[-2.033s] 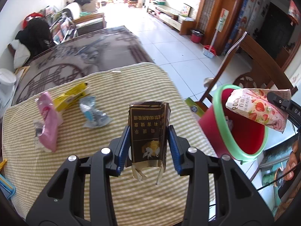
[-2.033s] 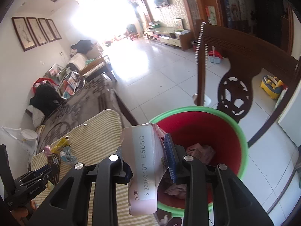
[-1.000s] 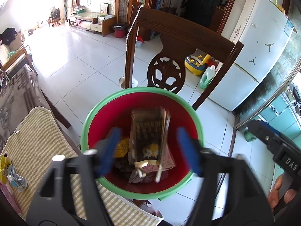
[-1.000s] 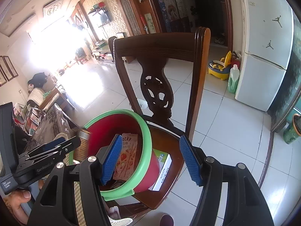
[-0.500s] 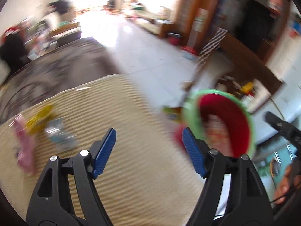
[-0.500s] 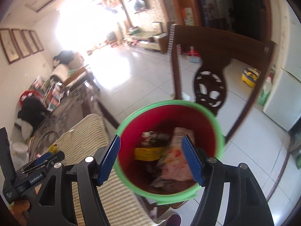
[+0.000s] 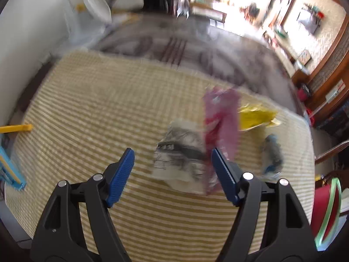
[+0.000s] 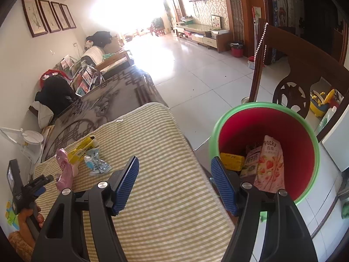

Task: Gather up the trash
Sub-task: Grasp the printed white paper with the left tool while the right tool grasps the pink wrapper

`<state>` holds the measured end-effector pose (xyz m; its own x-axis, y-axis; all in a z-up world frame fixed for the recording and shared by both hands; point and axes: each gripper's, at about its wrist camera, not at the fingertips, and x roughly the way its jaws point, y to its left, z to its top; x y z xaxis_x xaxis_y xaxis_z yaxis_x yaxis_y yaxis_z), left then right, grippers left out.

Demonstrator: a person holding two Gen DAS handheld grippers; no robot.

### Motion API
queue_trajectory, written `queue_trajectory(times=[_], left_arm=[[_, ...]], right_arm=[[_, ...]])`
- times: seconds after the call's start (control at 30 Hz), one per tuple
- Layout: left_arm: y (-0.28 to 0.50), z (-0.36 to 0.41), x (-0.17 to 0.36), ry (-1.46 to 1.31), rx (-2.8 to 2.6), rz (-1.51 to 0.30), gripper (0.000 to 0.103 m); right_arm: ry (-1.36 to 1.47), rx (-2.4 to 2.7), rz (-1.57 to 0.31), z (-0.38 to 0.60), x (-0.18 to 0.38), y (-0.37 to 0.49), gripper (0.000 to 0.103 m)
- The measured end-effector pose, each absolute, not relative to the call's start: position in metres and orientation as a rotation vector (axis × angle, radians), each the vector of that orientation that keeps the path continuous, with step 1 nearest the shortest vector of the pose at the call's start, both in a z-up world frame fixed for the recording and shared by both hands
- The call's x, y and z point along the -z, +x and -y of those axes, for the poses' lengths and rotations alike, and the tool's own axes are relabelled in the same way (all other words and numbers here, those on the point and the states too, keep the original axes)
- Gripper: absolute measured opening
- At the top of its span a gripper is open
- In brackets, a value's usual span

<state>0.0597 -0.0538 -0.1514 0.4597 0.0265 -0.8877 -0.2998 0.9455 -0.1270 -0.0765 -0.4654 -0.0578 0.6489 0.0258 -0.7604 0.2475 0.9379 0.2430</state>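
left hand-held gripper (image 7: 172,172) spread, nothing between the blue pads, pointing steeply down over the striped cloth (image 7: 91,100) on the surface; this view is motion-blurred. under it: a crumpled grey-white wrapper (image 7: 178,152) just ahead of the fingertips, closer to the right pad, with a pink wrapper (image 7: 220,122) overlapping its right edge; yellow packet (image 7: 255,118) beyond the pink one, touching or nearly so, blur hides which; blue-silver wrapper (image 7: 272,155) further right, apart from the rest. yellow clip (image 7: 16,128) and blue clip (image 7: 9,170) at the cloth's left edge. bucket (image 7: 327,214) only a sliver at the right edge. right hand-held gripper (image 8: 174,181) also spread and empty, jaws just opened a bit further, nothing between them; it hangs over the cloth's (image 8: 157,152) edge with its right pad in front of the bucket (image 8: 309,135) rim. bucket is red inside with a green rim, standing beside the surface in front of a wooden chair (image 8: 305,69). inside it: pocky box (image 8: 270,166) leaning upright, a brown carton (image 8: 250,159) touching its left side, a yellow pack (image 8: 232,161) left of that. right view also shows the pink wrapper (image 8: 64,172), yellow packet (image 8: 81,147) and blue-silver wrapper (image 8: 96,163) clustered at the cloth's far left, with the left hand-held gripper (image 8: 32,185) beside them and a hand (image 8: 28,218) on its grip
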Motion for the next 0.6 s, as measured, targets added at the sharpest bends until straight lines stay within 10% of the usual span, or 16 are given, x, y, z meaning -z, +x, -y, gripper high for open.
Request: queue_trajectory(times=[0.6], left_arm=[[0.056, 0.011, 0.168, -0.205, 0.057, -1.136, 0.062]], right_arm=[[0.245, -0.032, -0.952, 0.293, 0.072, -0.041, 0.066]])
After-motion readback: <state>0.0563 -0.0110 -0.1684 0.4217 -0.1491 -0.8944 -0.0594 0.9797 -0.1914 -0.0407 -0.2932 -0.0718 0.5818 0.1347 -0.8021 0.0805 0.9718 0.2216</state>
